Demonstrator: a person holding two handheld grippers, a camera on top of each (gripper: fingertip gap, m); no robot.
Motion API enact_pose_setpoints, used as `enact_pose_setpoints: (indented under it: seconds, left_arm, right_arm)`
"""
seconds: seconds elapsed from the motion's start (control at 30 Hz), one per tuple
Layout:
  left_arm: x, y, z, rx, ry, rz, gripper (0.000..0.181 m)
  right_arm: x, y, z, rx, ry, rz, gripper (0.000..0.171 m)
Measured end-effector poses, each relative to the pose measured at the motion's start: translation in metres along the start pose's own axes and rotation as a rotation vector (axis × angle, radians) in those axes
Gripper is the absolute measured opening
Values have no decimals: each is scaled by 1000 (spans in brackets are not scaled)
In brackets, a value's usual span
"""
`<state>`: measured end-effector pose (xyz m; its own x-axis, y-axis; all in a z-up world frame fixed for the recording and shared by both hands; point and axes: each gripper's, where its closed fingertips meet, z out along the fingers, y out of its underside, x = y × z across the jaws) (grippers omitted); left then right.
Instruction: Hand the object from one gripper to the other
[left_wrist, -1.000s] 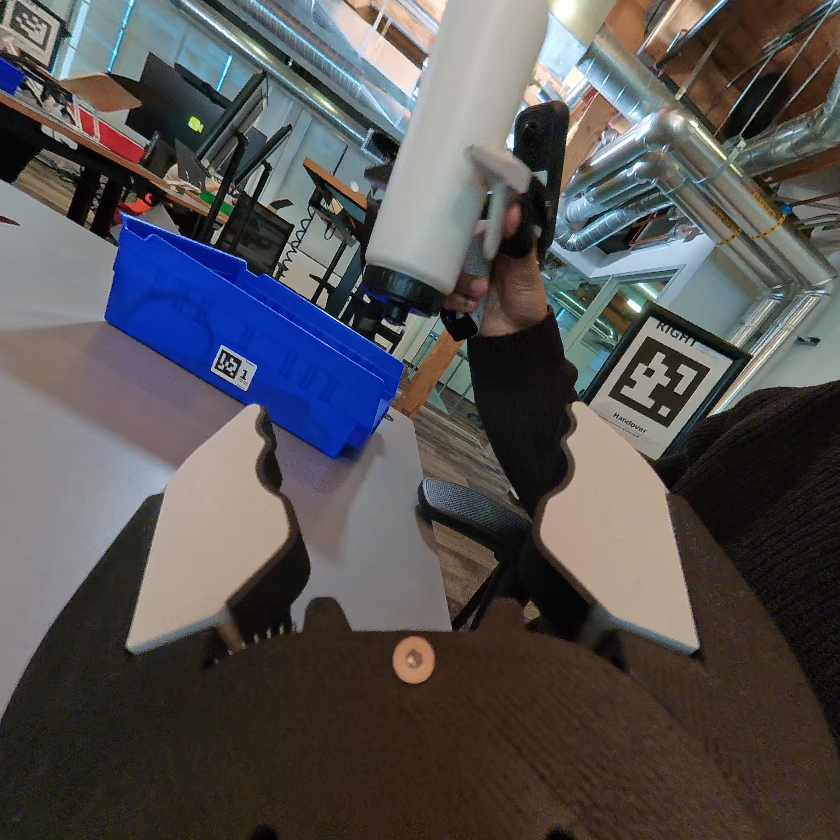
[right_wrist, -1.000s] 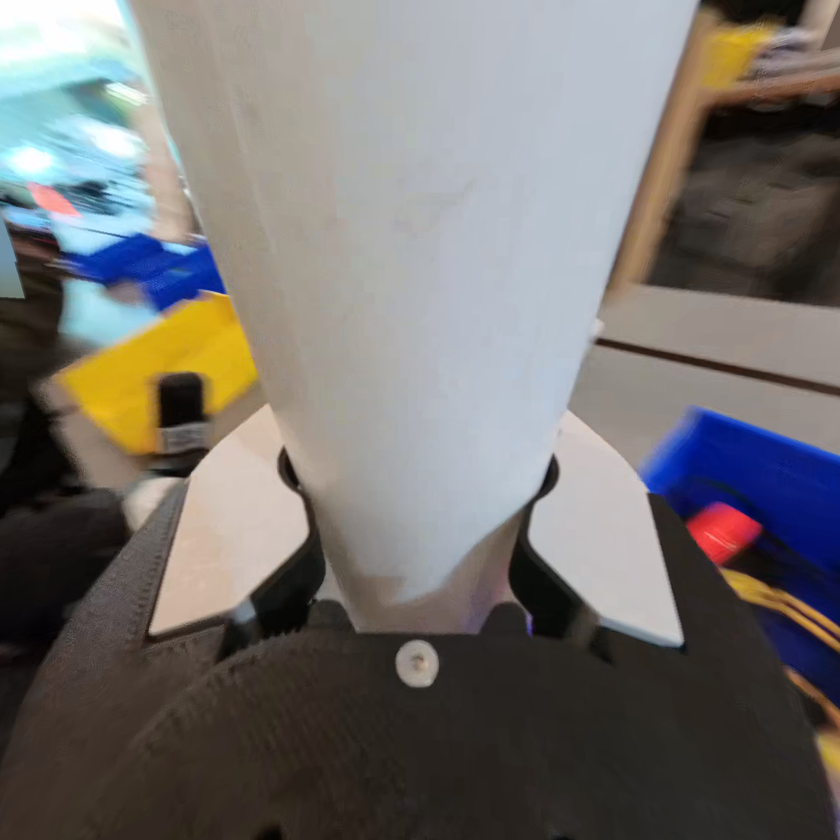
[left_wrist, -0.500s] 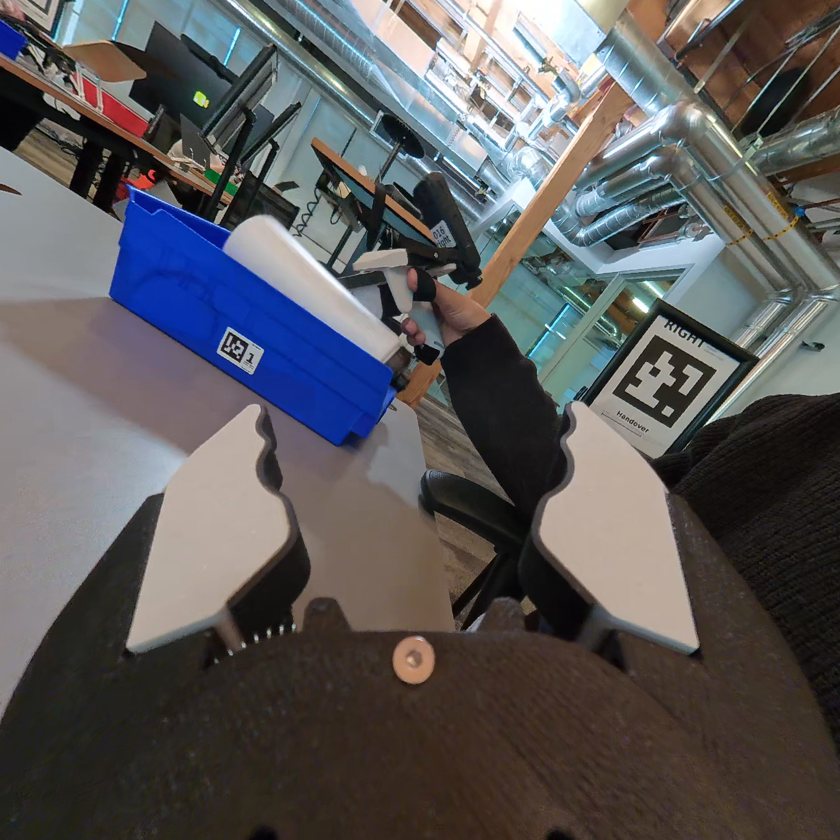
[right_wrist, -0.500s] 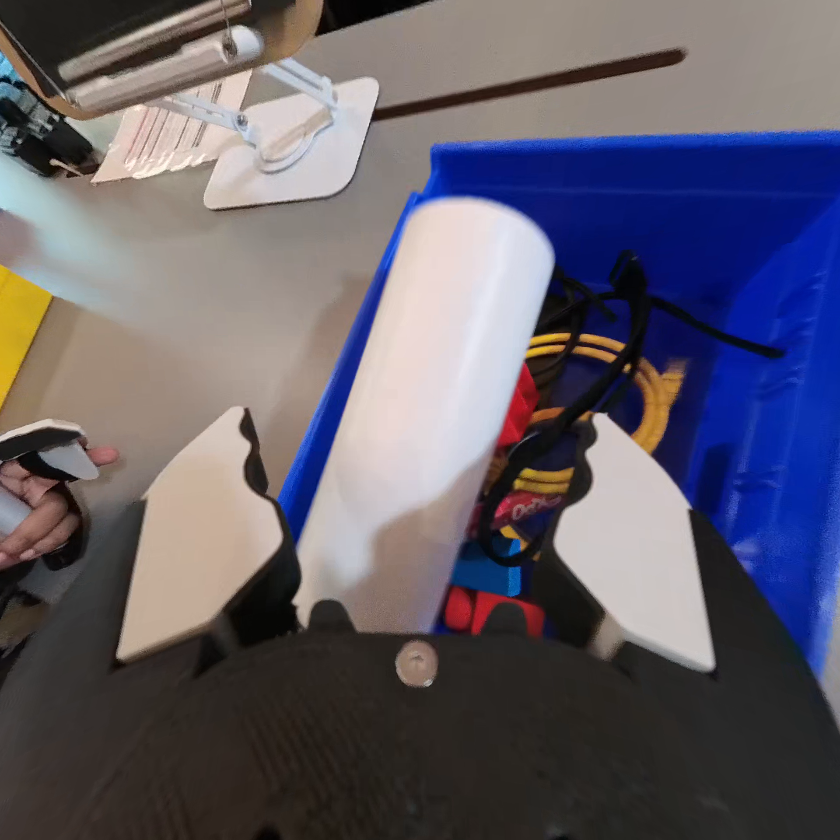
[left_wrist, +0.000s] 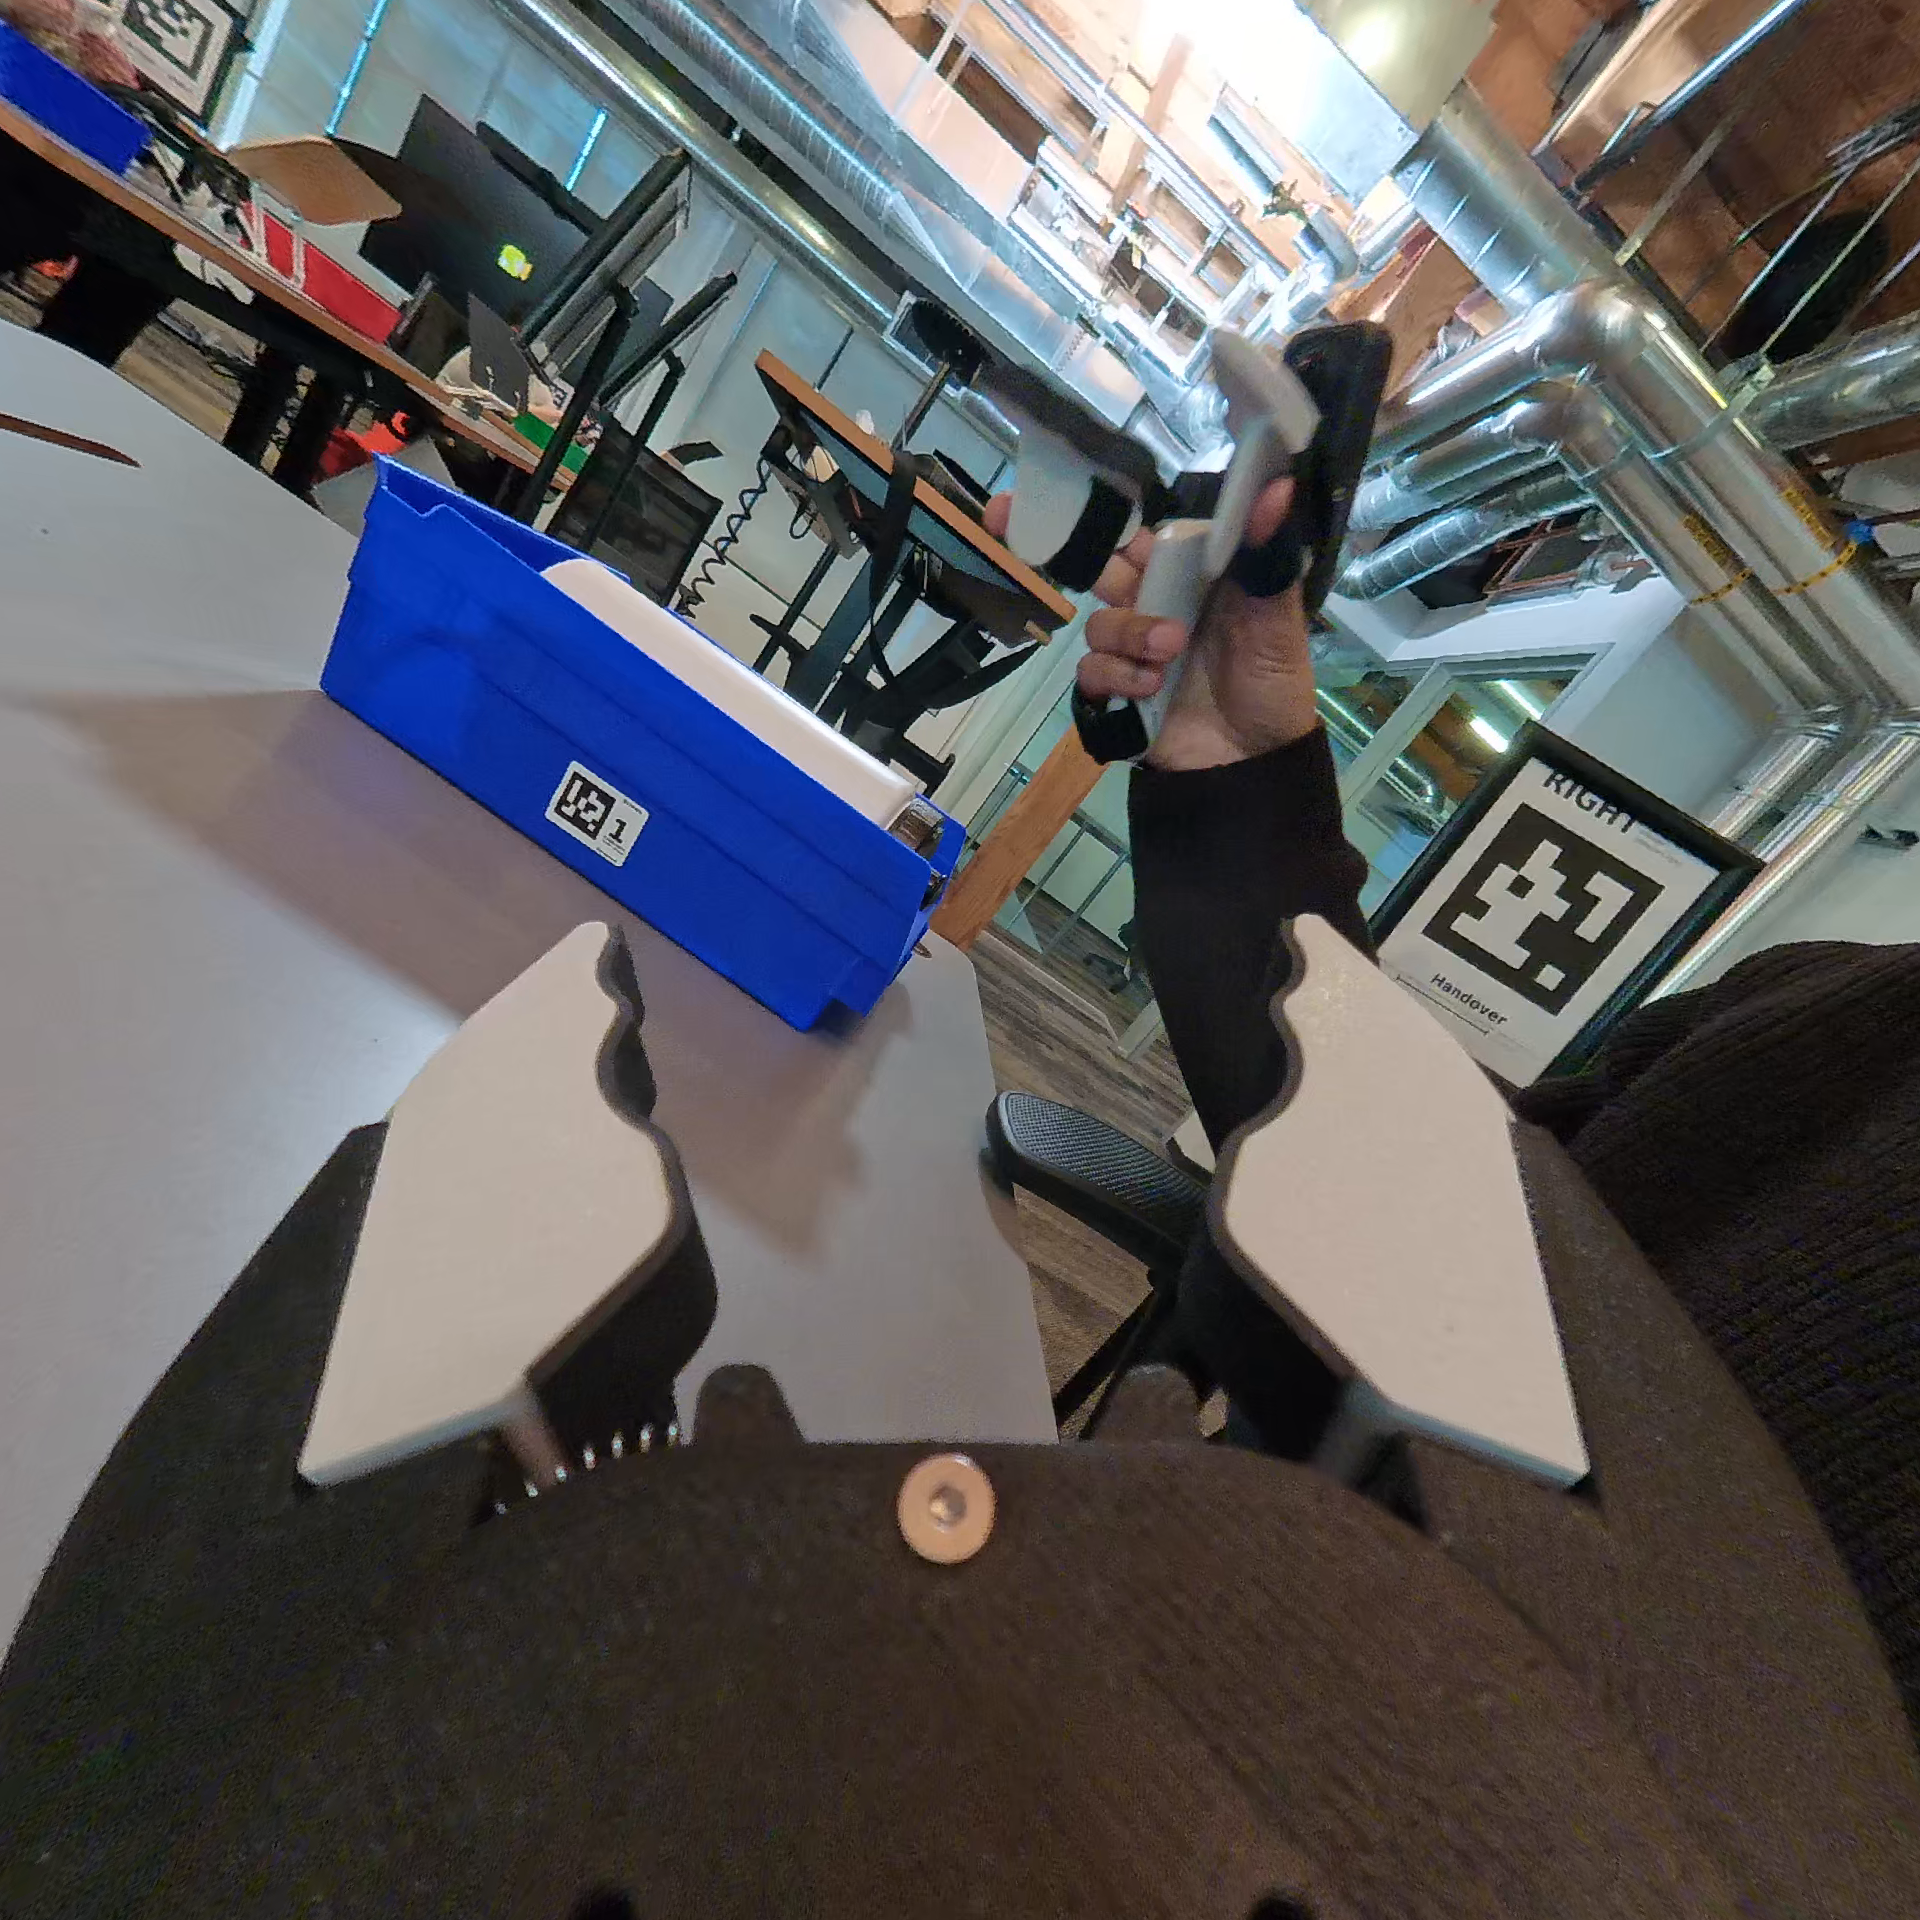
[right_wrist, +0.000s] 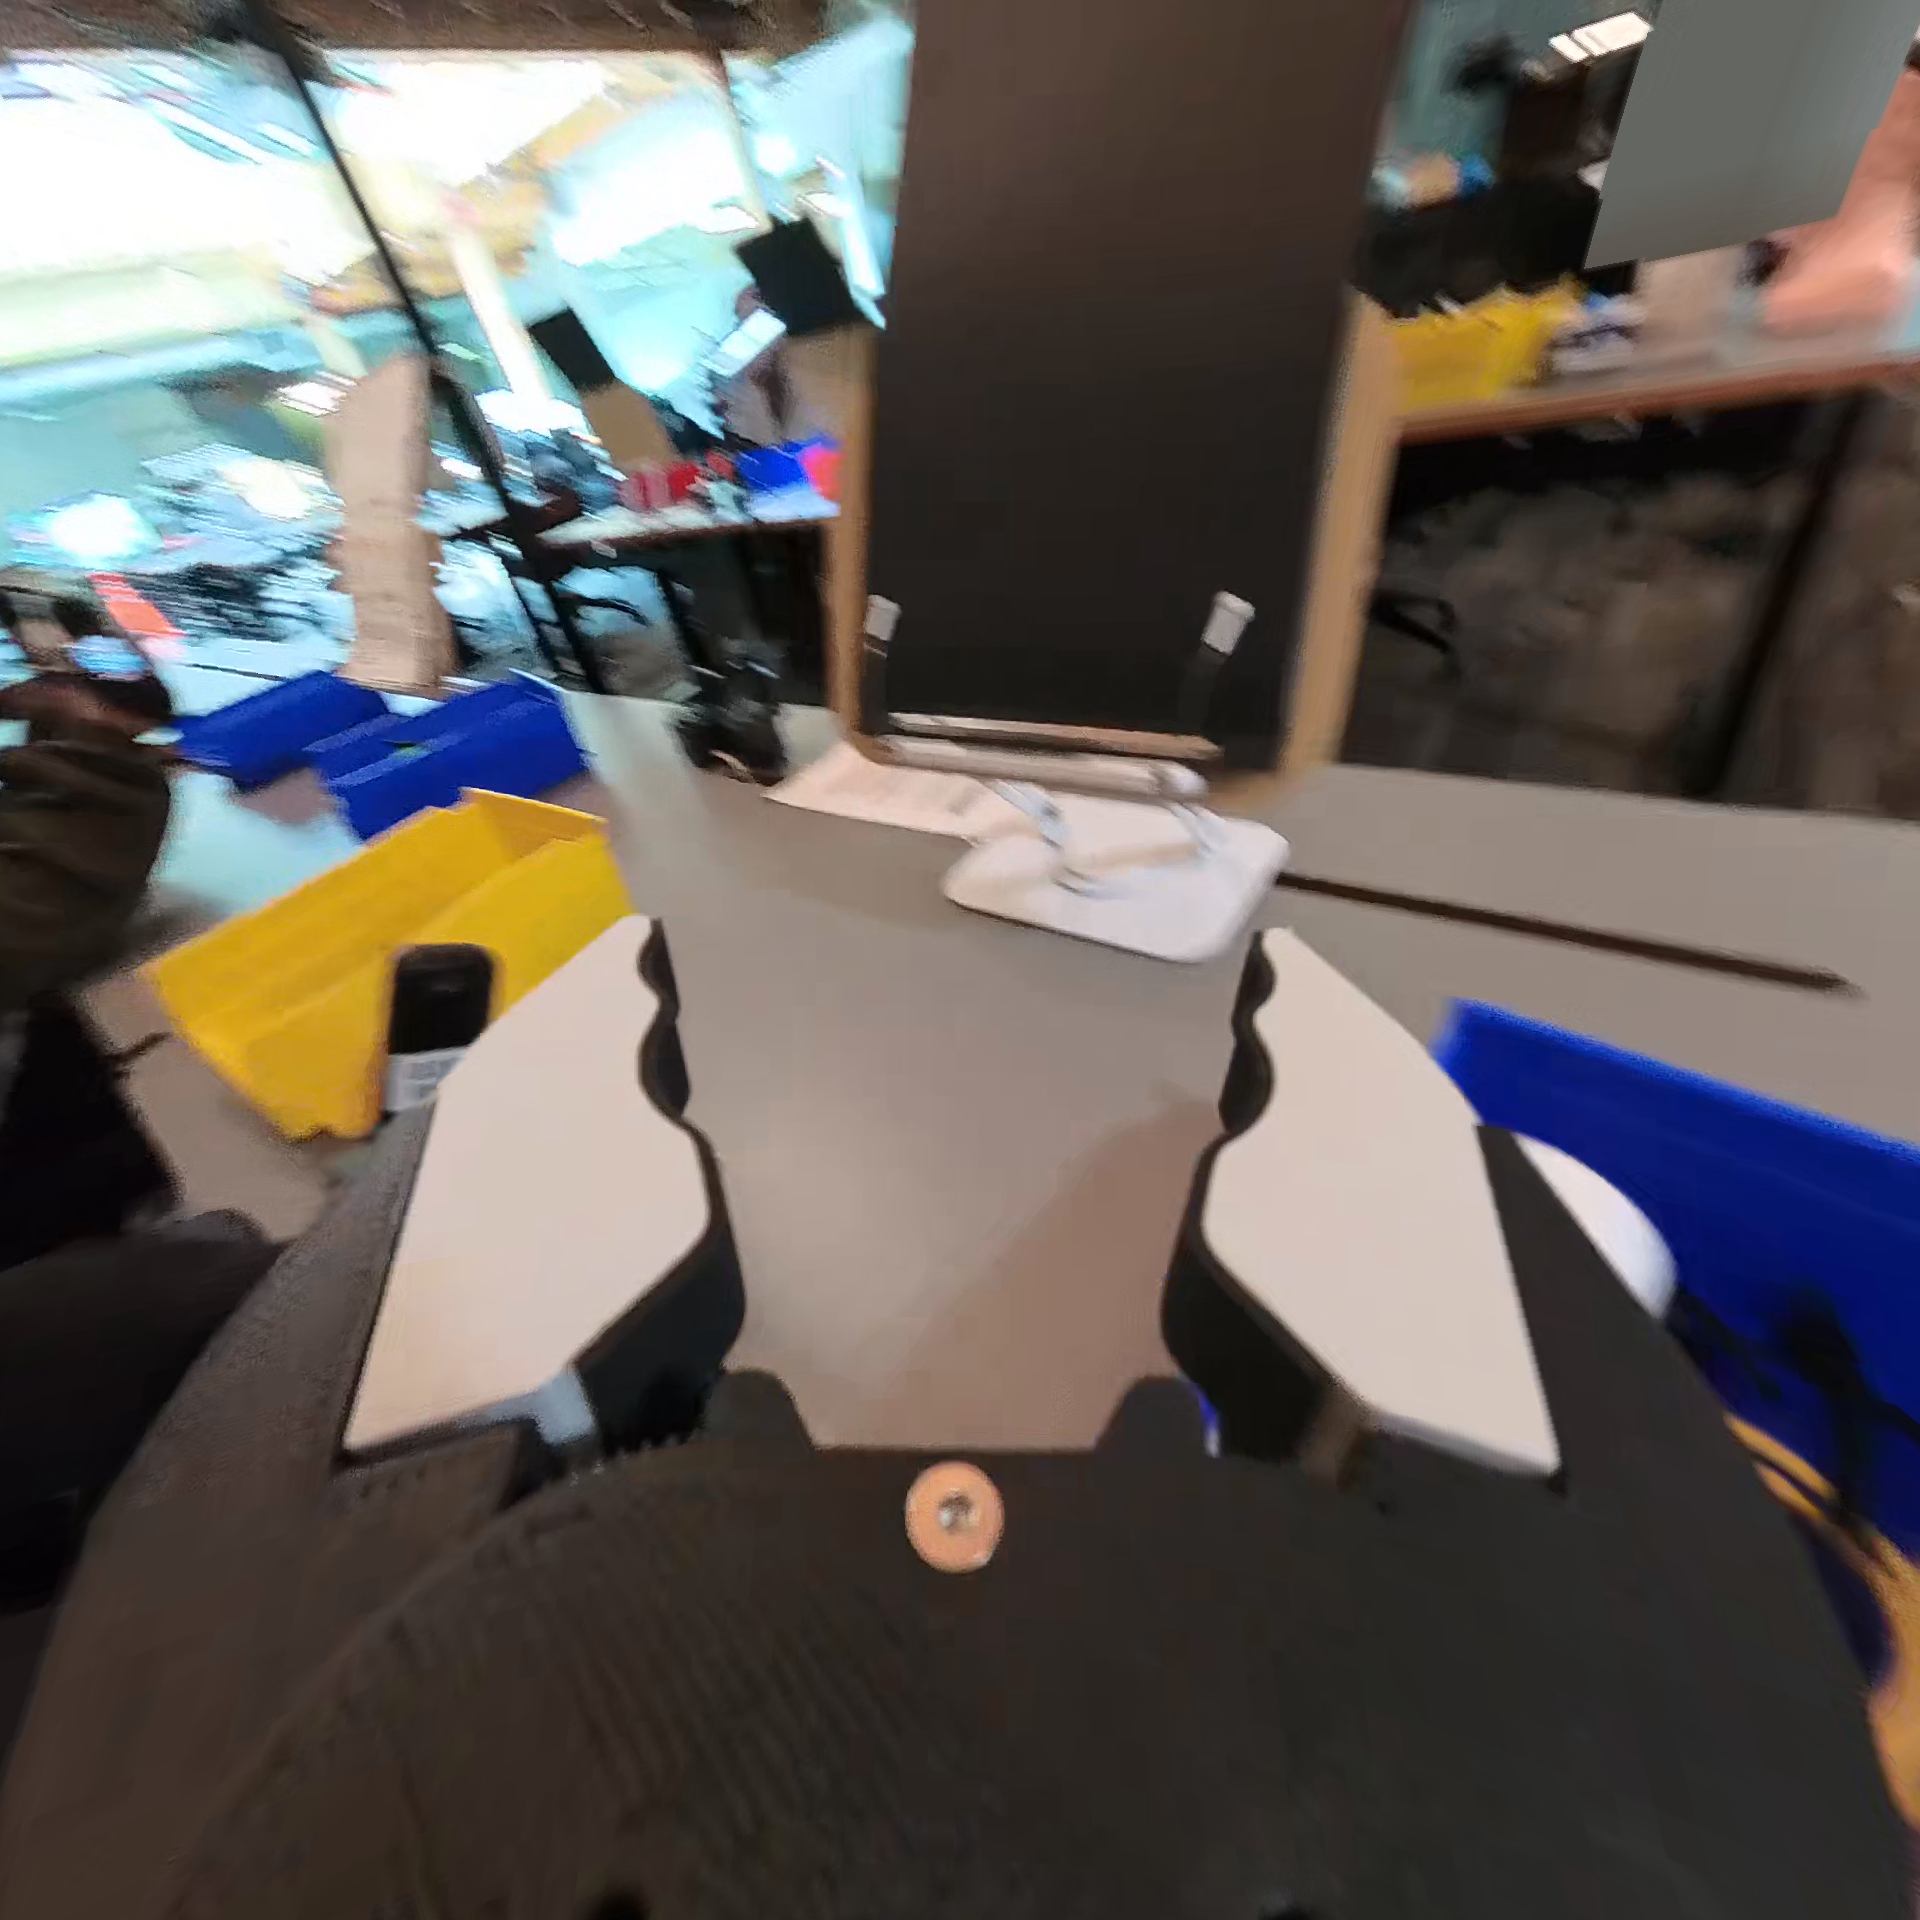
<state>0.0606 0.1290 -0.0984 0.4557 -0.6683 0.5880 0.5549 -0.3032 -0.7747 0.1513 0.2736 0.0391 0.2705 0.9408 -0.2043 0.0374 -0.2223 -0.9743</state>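
The white bottle (left_wrist: 717, 675) is seen lying in the blue bin (left_wrist: 644, 790) on the table (left_wrist: 208, 935), its long axis along the bin. Both tools are spread wide and empty; the right tool (right_wrist: 956, 1049) is judged nearer, with the bin just to its right, while the left tool (left_wrist: 951, 1039) is held well apart.

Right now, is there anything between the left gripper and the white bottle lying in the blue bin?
Yes. The near wall of the blue bin stands between the open left gripper and the white bottle, which shows only above the rim. The grey table in between shows nothing else on it.
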Motion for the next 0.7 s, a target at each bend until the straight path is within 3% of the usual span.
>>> enact_pose_setpoints:
  seconds: [0.07,0.13,0.2,0.27,0.37,0.47,0.5,0.53,0.6,0.63,0.7]
  left_arm:
    - [-1,-1,-1,-4,-12,21,114]
    - [-1,-4,-3,-12,-34,65,114]
    - [0,-17,-10,-26,-63,157,118]
    - [6,-49,-28,-24,-105,299,120]
    - [16,-132,-83,72,-255,475,117]
    - [17,-204,-166,98,-535,556,109]
    - [14,-216,-199,54,-648,544,100]
    - [10,-221,-232,-9,-757,518,95]
    - [-2,-218,-305,-143,-996,451,52]
    - [-9,-217,-341,-172,-1124,416,43]
    - [-25,-200,-396,-229,-1277,282,51]
  right_arm:
    - [-43,-8,15,104,-148,-20,89]
    - [-84,-10,26,302,-250,-86,53]
    - [-109,16,46,393,-228,-191,31]
    - [-127,63,74,337,-220,-233,0]
    - [-159,137,110,143,-355,-223,0]
    - [-186,195,125,-194,-573,-168,8]
    - [-191,202,125,-233,-608,-145,12]
    - [-193,204,125,-231,-617,-130,14]
    - [-192,203,126,-203,-616,-104,15]
    - [-191,204,126,-206,-619,-88,16]
    - [-186,206,128,-220,-611,-60,17]
